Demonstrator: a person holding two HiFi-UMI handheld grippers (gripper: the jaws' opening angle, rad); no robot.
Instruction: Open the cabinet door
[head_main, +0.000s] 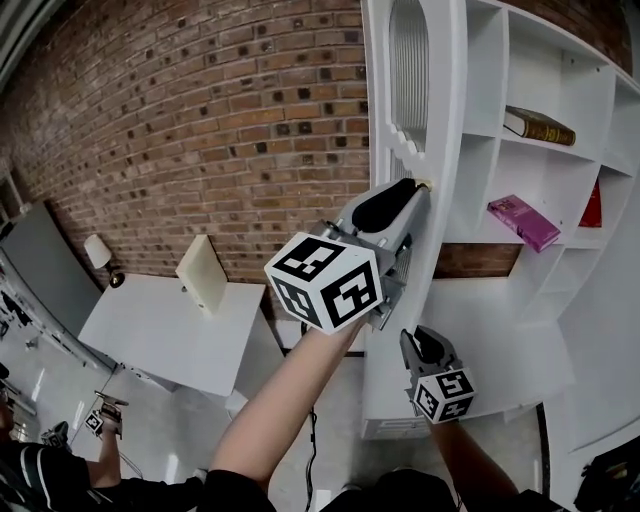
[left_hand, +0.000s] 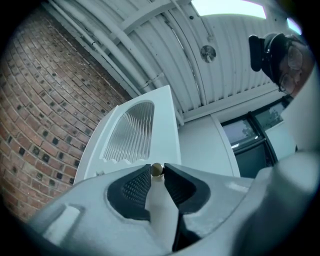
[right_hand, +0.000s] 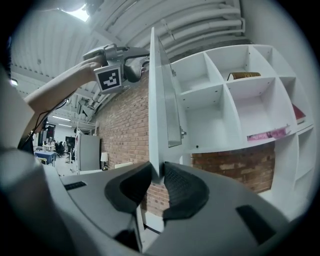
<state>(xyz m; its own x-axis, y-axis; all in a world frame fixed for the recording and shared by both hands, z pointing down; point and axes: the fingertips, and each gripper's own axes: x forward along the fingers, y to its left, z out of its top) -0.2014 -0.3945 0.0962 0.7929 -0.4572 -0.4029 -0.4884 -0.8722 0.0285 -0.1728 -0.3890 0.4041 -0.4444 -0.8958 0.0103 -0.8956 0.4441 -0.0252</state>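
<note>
1. 2 tongs hold 1 white cabinet door (head_main: 447, 130), which stands swung out from the white shelving unit (head_main: 560, 90), with a ribbed glass panel (head_main: 408, 70) in its upper part.
2. We see the left tongs (left_hand: 156, 173) closed on the small brass knob (left_hand: 156, 169) at the door's edge, with 1 pad touching it on each side.
3. Lower down, the right tongs (right_hand: 157, 176) pinch the door's bottom corner, with pads against both faces.
4. On the shelves we count 3 books: a brown book (head_main: 540, 127) lying flat, a pink book (head_main: 523, 221) in the compartment below, and a red book (head_main: 592, 208) further right.
5. Behind the door runs a brick wall (head_main: 200, 120).
</note>
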